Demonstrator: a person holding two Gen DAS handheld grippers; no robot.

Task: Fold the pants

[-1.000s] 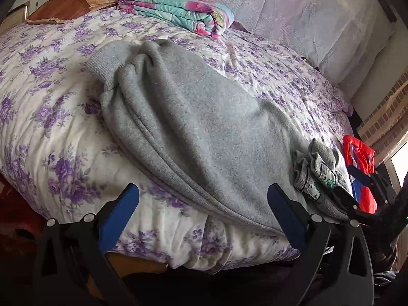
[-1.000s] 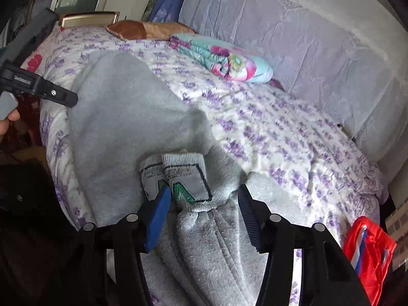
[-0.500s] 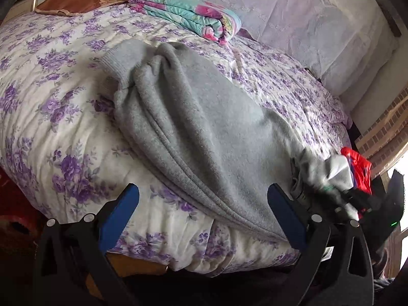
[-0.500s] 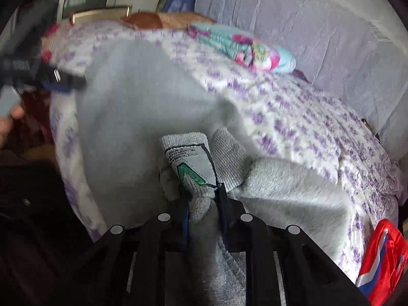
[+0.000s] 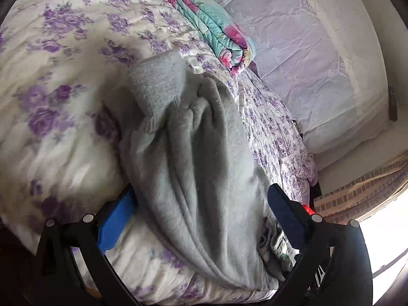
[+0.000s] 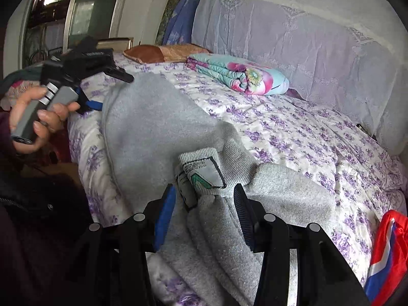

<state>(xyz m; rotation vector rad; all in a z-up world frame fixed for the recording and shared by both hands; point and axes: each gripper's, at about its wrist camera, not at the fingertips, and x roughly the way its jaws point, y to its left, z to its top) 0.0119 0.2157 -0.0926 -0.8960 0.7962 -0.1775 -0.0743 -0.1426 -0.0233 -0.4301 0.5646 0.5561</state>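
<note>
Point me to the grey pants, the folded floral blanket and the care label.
grey pants point(image 5: 199, 168): left wrist view, middle of the bunched fabric.
folded floral blanket point(image 6: 237, 76): right wrist view, its top face.
care label point(image 6: 204, 172): right wrist view, its white printed face.

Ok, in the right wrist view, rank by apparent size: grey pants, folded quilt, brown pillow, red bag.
1. Pants, though nearest the camera.
2. Quilt.
3. Pillow and bag: look alike; the bag is cut off at the frame edge, so unranked.
</note>
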